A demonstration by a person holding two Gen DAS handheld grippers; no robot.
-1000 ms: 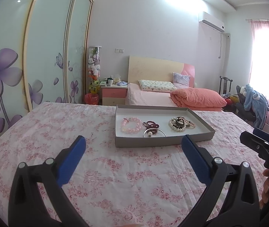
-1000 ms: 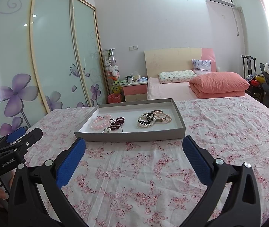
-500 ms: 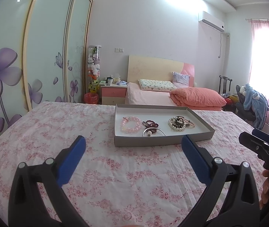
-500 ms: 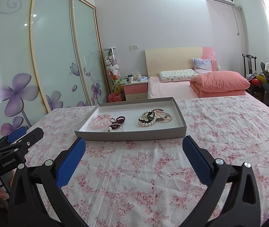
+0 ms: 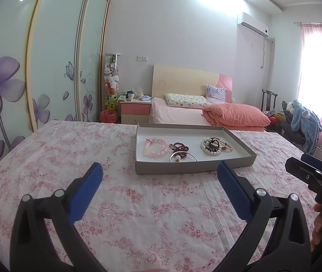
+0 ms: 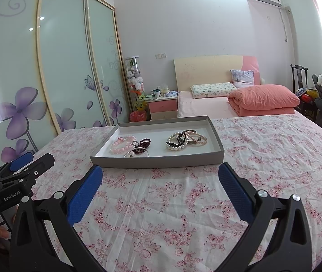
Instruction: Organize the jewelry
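item: shallow grey tray [image 5: 183,170] with white interior, set flat on a pink floral bedspread [image 5: 138,215], ahead of both grippers and apart from them. contents, left group: pink bead bracelet [image 5: 156,147]; dark red bead bracelet [image 5: 179,146] just beside it; silver bangle [image 5: 183,156] near the front wall, with a pearl-like bead on it. contents, right group: white pearl bracelet [image 5: 208,149] heaped together with a black bead bracelet [image 6: 179,138], a metal bangle and a pale pink strand, all touching or overlapping. left gripper [image 5: 159,176]: blue-padded fingers spread wide, nothing between them, held above the bedspread short of the tray's near wall. right gripper [image 6: 160,176]: likewise spread wide and holding nothing, pointed at the tray's near wall. writing: "genrobot.ai" in white on the side of the left gripper as seen from the right wrist camera; partial white lettering "das" on the right gripper body at the edge of the left wrist view, the rest cut off. surroundings: wardrobe [image 5: 47,68] with sliding doors bearing purple flowers; second bed with orange quilt [image 5: 235,115]; pink nightstand [image 5: 135,112]; wall air conditioner [image 5: 253,26].
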